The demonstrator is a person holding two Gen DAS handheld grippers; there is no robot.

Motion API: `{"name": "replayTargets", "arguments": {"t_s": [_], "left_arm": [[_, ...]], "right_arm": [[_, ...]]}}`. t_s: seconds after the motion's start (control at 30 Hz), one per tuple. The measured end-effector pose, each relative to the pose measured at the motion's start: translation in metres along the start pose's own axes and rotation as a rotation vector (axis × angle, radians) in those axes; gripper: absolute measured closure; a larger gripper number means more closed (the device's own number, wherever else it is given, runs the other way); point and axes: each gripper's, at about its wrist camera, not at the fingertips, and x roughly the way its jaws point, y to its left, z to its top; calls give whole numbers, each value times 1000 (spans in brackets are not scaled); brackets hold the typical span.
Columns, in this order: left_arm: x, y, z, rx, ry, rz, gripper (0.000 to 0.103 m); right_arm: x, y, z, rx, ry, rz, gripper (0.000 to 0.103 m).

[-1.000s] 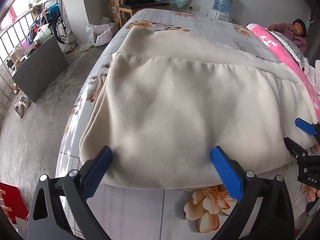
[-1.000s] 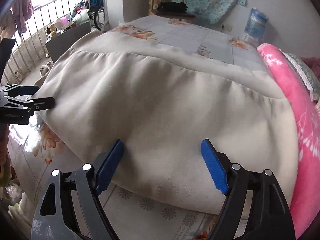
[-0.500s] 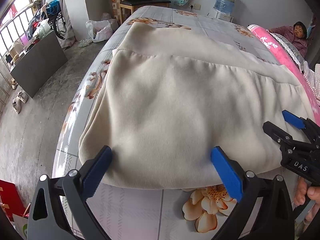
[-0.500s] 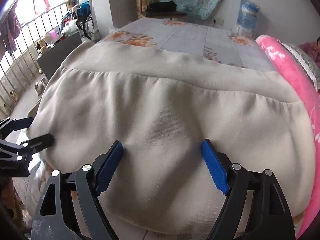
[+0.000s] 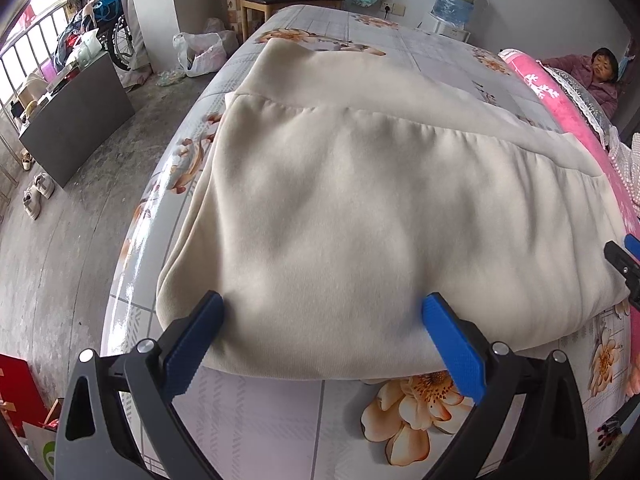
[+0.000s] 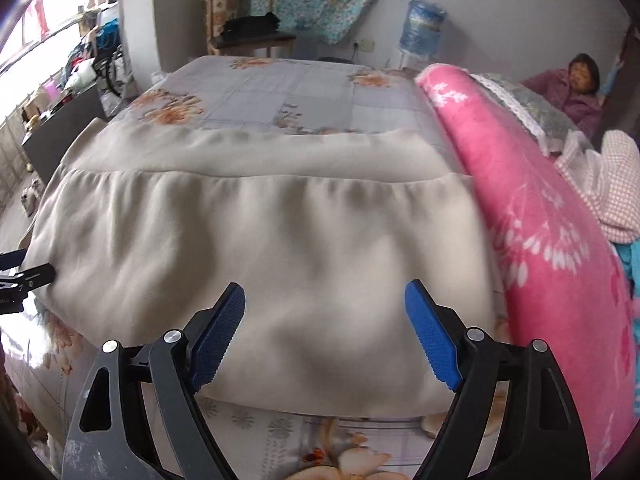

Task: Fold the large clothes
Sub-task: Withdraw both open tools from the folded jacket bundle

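My left gripper [image 5: 320, 340] hangs low over the near edge of the bed [image 5: 256, 412], jaws spread wide, gripping nothing, its blue pads over the hem of the cream garment [image 5: 360, 208]. My right gripper [image 6: 324, 332] hovers level alongside, equally wide, also empty. The garment lies folded across the bed's near half, one side at the left edge. A pink blanket [image 6: 532, 240] crowds the right edge. Bare floral sheet runs to the far edge; a water jug [image 6: 424, 26] stands beyond.
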Motion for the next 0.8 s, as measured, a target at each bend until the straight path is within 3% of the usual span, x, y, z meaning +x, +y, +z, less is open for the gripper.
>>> {"name": "replayTargets", "arguments": {"t_s": [0.07,0.17,0.33,0.47,0.8], "left_arm": [[0,0,1,-2,6,4,5],[0,-1,1,0,8,6,5],[1,-2,0,1,-2,6,5],[1,-2,0,1,-3,7,5],[-1,-3,-2,7,-17,14,5]], "right_arm": [[15,-25,-8,57,59,-38,22],[21,-51,-17,157,98,43,22],[-7,-47,-13,153,50,66,22],[16,-33,-28,69,126,3,19],[15,-36,-33,107,114,-8,10]]}}
